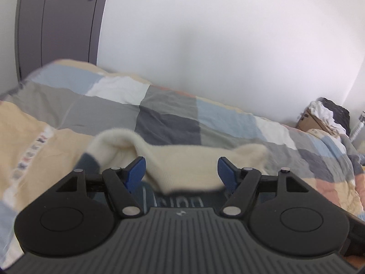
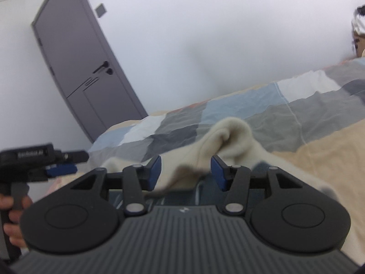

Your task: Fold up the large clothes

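where patchwork quilt (image 1: pixel 168 114) covers bed, grey door (image 2: pixel 79 68) in white wall (image 1: pixel 228 34).

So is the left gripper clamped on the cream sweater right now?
No, the left gripper is open, its blue pads clear of the cream sweater on the bed.

Left gripper (image 1: pixel 181 170) agape above cream sweater (image 1: pixel 182 159), patchwork bedspread (image 1: pixel 168 114).
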Tool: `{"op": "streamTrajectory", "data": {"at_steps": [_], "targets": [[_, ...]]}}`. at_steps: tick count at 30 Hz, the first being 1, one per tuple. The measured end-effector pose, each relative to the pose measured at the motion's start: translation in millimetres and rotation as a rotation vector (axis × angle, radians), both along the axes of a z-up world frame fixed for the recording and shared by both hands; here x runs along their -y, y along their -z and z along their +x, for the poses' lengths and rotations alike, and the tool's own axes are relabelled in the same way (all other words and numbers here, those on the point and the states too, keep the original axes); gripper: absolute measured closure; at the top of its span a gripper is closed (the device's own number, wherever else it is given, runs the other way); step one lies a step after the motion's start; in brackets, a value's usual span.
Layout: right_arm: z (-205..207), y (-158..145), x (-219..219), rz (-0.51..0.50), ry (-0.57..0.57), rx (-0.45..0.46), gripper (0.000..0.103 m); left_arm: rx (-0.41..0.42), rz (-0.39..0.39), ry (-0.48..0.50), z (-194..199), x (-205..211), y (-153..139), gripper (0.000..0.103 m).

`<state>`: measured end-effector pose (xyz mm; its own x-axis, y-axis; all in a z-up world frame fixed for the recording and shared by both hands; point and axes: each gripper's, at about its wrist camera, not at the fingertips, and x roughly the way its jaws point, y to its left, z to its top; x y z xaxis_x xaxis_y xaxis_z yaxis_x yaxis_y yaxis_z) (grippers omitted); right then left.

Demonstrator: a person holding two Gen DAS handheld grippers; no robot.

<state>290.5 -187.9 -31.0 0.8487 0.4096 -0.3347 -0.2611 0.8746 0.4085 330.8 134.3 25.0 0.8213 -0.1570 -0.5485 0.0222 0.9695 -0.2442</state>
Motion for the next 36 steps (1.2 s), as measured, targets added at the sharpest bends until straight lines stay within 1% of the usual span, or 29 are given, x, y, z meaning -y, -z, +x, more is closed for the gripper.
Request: {"op": "streamTrajectory", "data": {"at_steps": [2,5,9,13,15,16,18,20,22,23,25,27,30,31,33,34,36], "targets": [[-33.0,-9.6,3.5,-0.031,-0.009,0.000,0.051,0.015,0.000,0.000,-35.6,7.9,-13.8,0.029],[-79.7,-23.4,11.0,-0.071,-0.009,0.001,0.051,0.040,0.020,-0.008,-87.2,21.1,-29.4,0.029],[-128.5,-34.2,24.1,-0.127,-0.004,-0.026,0.051,0.046,-0.018,-0.012,-145.1,33.0,-35.2,0.029],[-161.7,-33.4,36.7,-0.201,0.020,-0.090,0.051,0.037,-0.042,-0.002,-189.4,46.1,-23.2,0.029],[-172.5,-27.2,45.6,-0.218,0.041,-0.127,0.044,0.018,-0.075,-0.018,-205.6,50.3,-7.8,0.029],[-176.4,-22.7,51.5,-0.205,0.041,-0.150,0.043,0.000,-0.095,-0.024,-211.7,52.6,1.1,0.029],[-179.5,-13.8,66.9,-0.146,0.057,-0.208,0.043,-0.041,-0.110,-0.025,-219.3,59.8,21.1,0.029],[-180.6,-6.7,79.9,-0.107,0.089,-0.252,0.042,-0.073,-0.098,-0.029,-223.8,65.1,39.5,0.029],[-181.6,2.6,88.1,-0.083,0.123,-0.285,0.037,-0.095,-0.100,-0.034,-227.3,66.3,54.8,0.029],[-181.4,8.3,90.1,-0.070,0.128,-0.307,0.033,-0.106,-0.103,-0.036,-225.7,65.6,65.8,0.029],[-181.7,21.8,90.8,-0.036,0.113,-0.357,0.033,-0.129,-0.097,-0.049,-223.8,63.8,82.6,0.029],[-183.8,34.4,83.2,-0.031,0.089,-0.384,0.033,-0.144,-0.097,-0.052,-220.8,60.9,97.0,0.029],[-189.1,47.8,63.5,-0.065,0.039,-0.402,0.033,-0.176,-0.092,-0.039,-214.7,58.4,116.2,0.029],[-191.6,48.9,57.6,-0.070,0.020,-0.396,0.033,-0.195,-0.091,-0.041,-211.9,58.5,121.9,0.029],[-194.9,45.8,43.2,-0.096,-0.033,-0.348,0.033,-0.244,-0.099,-0.048,-206.2,57.2,131.3,0.029],[-194.6,43.0,35.8,-0.125,-0.049,-0.322,0.033,-0.258,-0.101,-0.043,-204.1,56.5,135.3,0.029],[-192.0,40.8,23.4,-0.146,-0.098,-0.277,0.033,-0.268,-0.092,-0.036,-200.4,56.2,142.3,0.029]]}}
